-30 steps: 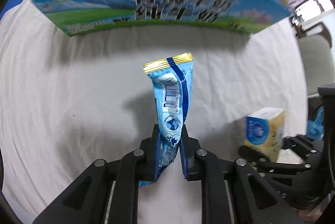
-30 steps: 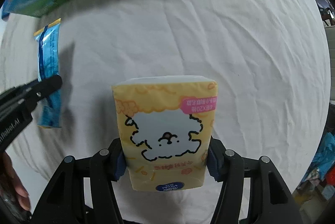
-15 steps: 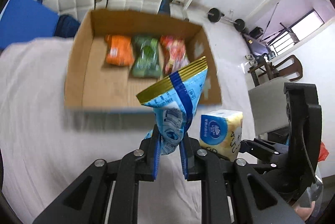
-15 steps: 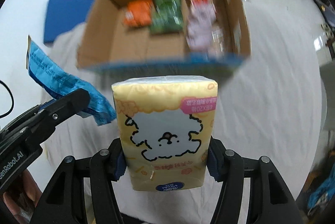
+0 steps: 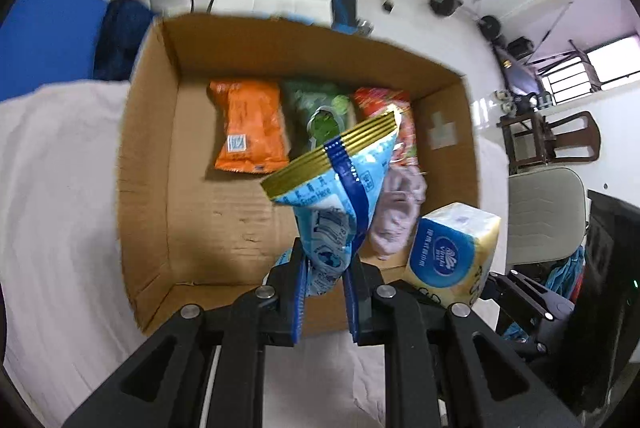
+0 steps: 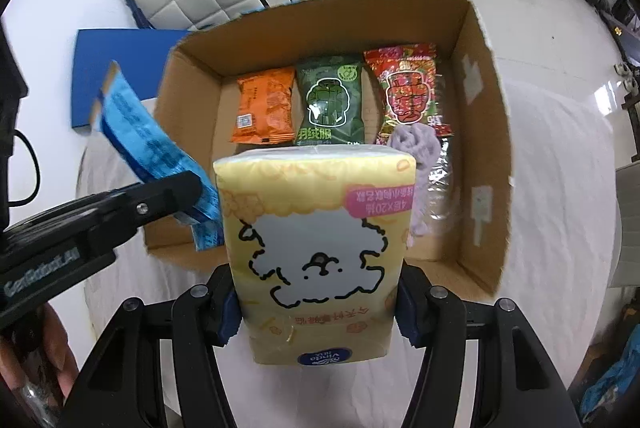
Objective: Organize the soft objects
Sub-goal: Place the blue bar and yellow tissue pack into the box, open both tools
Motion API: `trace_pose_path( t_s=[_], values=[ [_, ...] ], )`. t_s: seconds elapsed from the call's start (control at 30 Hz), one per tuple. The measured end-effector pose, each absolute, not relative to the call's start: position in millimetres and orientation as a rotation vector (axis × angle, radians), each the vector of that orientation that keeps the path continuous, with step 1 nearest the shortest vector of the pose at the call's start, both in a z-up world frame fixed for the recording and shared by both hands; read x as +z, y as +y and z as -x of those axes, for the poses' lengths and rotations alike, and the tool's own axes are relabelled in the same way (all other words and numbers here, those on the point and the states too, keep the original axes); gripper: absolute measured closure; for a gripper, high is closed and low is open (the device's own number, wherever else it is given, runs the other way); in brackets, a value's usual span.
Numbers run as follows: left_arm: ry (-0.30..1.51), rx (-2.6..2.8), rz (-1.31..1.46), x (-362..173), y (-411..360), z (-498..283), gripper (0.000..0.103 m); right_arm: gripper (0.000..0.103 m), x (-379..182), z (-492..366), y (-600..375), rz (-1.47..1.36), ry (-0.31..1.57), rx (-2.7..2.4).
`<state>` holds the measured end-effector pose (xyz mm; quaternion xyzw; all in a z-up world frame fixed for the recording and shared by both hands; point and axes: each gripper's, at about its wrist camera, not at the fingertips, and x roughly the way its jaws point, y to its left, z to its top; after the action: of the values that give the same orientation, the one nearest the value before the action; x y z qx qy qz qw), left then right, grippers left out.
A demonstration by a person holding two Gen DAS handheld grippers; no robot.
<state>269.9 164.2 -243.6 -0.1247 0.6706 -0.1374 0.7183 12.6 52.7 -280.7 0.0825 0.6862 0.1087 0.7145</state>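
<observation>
1. Through the left wrist camera we see our left gripper (image 5: 326,282) pinching the lower end of a blue snack packet (image 5: 340,203); its gold-striped sealed edge tilts up toward 1 o'clock, and the packet hangs above the open cardboard box (image 5: 148,147); inside the box, along the far wall, lie an orange packet (image 5: 250,123), a green packet (image 5: 320,107) at 12 o'clock and a red packet (image 5: 384,103) just beside it; a lilac soft bundle (image 5: 396,211) lies nearer, toward 2 o'clock from the fingers; the box rests on a white cloth (image 5: 60,187); at 3 o'clock we glimpse the yellow tissue pack (image 5: 454,256).

2. Through the right wrist camera we see our right gripper (image 6: 318,306) clamped on both sides of the yellow tissue pack (image 6: 316,248), which stands upright between the pads, its cartoon dog facing us; it is held over the near edge of the cardboard box (image 6: 486,131); behind it, at 12 o'clock, the orange packet (image 6: 266,109), green packet (image 6: 332,99) and red packet (image 6: 412,87) lie in a row, and the lilac soft bundle (image 6: 414,143) peeks out at 1 o'clock; at 9 o'clock our left gripper (image 6: 188,187) holds the blue snack packet (image 6: 140,127) slanting toward 11 o'clock over the box's left wall; the white cloth (image 6: 560,187) spreads to the right.
</observation>
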Motion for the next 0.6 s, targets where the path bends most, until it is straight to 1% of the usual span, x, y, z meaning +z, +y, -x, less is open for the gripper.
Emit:
trace_pose_path(
  t_s=[0.27, 0.47, 0.5, 0.57, 0.6],
  values=[
    [1.631, -0.235, 0.324, -306, 175, -282, 0.089, 0.040, -337, -41, 71, -0.126, 1.596, 0.218],
    [1.681, -0.230, 0.356, -333, 178, -283, 0.088, 0.040, -364, -55, 82, -0.088, 1.637, 0.217],
    [1.684, -0.228, 0.357, -334, 178, -283, 0.087, 0.040, -368, -56, 85, -0.084, 1.645, 0.222],
    [1.704, -0.220, 0.366, -340, 180, -281, 0.081, 0.039, -377, -60, 91, -0.069, 1.668, 0.238],
    [1.711, -0.212, 0.371, -342, 180, -280, 0.079, 0.039, -382, -60, 93, -0.064, 1.676, 0.236]
  ],
)
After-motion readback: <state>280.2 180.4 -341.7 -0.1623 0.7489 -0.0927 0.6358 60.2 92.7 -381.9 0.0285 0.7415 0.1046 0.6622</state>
